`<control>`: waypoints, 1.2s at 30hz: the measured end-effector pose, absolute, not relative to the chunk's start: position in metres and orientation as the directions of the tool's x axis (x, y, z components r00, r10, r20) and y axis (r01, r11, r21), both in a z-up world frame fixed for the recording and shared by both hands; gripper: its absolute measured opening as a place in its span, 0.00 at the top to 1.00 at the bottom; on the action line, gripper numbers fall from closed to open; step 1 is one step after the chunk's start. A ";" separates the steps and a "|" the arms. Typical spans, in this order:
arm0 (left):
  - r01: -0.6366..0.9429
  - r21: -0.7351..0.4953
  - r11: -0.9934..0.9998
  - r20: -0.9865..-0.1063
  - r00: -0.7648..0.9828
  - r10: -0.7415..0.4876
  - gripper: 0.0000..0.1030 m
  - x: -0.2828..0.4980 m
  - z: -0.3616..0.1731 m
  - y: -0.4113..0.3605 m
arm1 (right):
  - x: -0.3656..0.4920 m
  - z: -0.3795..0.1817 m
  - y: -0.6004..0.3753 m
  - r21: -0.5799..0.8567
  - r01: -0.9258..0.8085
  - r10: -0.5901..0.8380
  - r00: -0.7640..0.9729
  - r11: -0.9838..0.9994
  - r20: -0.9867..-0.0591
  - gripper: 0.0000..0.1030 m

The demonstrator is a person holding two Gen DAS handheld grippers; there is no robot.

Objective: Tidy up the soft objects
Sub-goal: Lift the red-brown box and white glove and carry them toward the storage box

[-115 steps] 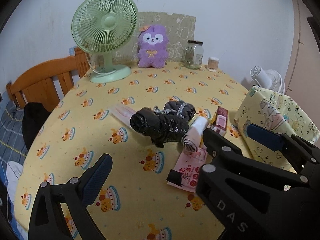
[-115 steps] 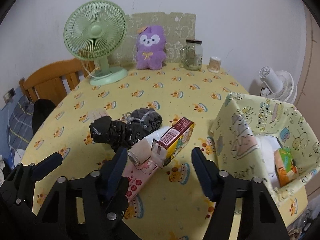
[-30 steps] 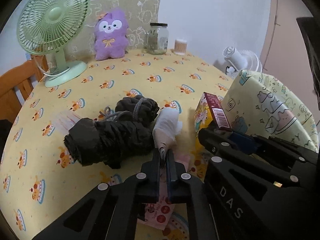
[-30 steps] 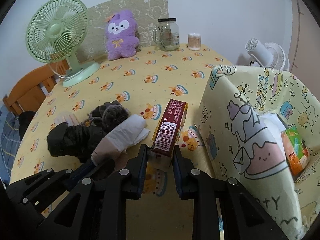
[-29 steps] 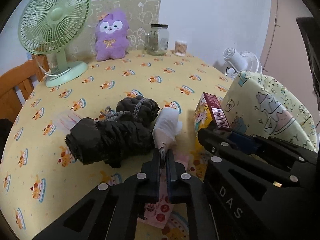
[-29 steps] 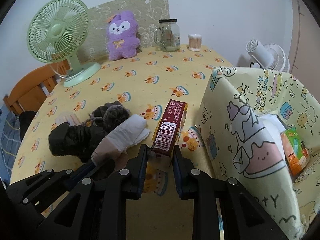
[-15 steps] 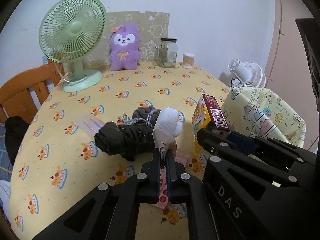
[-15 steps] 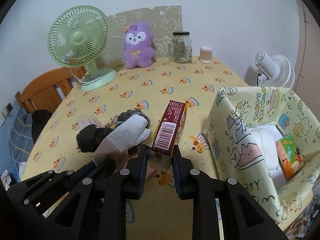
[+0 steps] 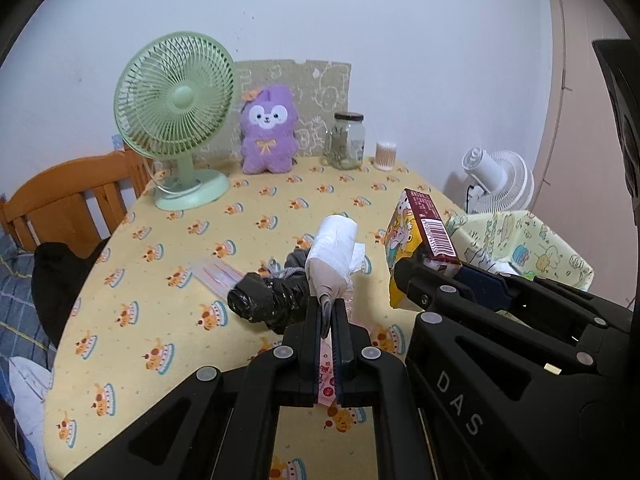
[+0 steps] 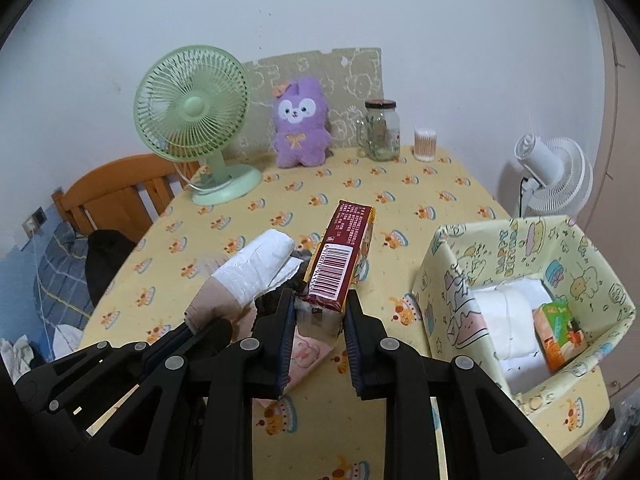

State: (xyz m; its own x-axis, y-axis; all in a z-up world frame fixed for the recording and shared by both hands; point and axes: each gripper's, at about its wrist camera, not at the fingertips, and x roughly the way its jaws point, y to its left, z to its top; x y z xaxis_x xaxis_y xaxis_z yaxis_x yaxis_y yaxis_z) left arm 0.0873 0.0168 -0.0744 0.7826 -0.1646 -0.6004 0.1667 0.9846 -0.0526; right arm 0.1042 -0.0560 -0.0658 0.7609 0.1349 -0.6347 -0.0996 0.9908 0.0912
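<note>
My left gripper (image 9: 327, 312) is shut on the flattened cardboard end of a nearly used-up white roll (image 9: 334, 258), held in the air above the table. My right gripper (image 10: 318, 312) is shut on the near end of a maroon and yellow snack box (image 10: 346, 256), also lifted. In the right wrist view the roll (image 10: 252, 272) hangs just left of the box. A black rolled bundle (image 9: 272, 304) and a pink printed packet (image 9: 326, 380) lie on the yellow tablecloth below. The yellow fabric bin (image 10: 576, 248) at the right holds white rolls (image 10: 508, 312) and a green packet (image 10: 558, 336).
At the back of the table stand a green fan (image 9: 176, 120), a purple plush (image 9: 266, 132), a glass jar (image 9: 348, 140) and a cotton-swab cup (image 9: 386, 156). A wooden chair (image 9: 72, 196) is at the left, a white floor fan (image 10: 552, 176) at the right.
Both grippers have risen, lifting the roll and the snack box off the table. The black bundle and pink packet stay on the cloth and look farther below.
</note>
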 end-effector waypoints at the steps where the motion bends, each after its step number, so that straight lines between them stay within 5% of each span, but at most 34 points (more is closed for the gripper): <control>1: 0.165 -0.053 0.985 -0.597 0.785 -0.164 0.99 0.086 -0.072 0.016 | 0.102 -0.062 -0.056 0.092 -0.102 0.137 0.764 0.991 -0.630 0.74; 36: 0.262 -0.027 0.965 -0.511 0.826 -0.239 0.99 0.071 -0.029 -0.075 | 0.078 -0.013 -0.148 0.090 -0.075 0.112 0.835 0.993 -0.538 0.74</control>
